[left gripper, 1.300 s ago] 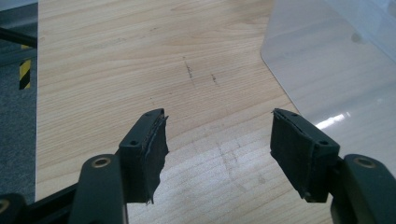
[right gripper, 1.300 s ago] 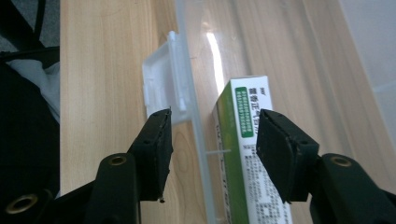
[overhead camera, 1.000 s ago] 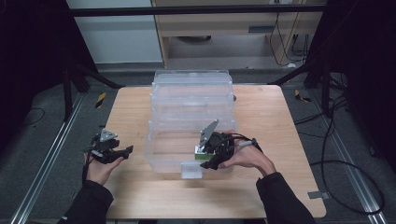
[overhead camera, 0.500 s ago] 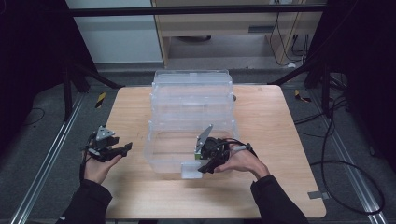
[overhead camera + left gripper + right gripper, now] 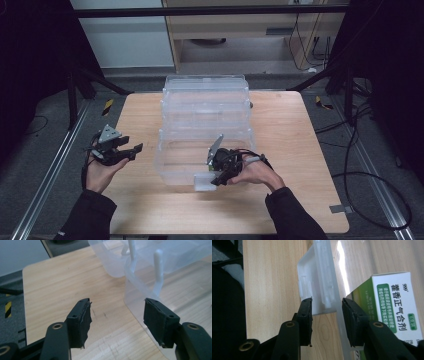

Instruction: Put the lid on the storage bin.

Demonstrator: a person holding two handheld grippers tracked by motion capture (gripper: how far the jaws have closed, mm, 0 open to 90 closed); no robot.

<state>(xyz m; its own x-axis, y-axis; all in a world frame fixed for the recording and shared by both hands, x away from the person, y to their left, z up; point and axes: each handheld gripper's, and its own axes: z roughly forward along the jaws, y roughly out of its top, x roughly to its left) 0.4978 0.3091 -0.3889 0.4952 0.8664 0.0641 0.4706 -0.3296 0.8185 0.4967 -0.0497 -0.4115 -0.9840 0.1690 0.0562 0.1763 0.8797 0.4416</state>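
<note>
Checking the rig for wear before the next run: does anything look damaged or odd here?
Yes. On the left gripper, the pad of the left-hand finger looks frayed, its edge ragged and peeling. The clear plastic box and its white latch look intact.

Clear plastic box (image 5: 205, 125), green-and-white carton (image 5: 392, 305), black claws, pale wooden table (image 5: 300, 150).

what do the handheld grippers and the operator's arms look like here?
Both the left gripper and the right gripper are black, each with two flat black padded jaws and brass-coloured pivot rivets. Each carries a grey three-cornered plate on top. The right one trails a thin cable. Sleeves are black.
</note>
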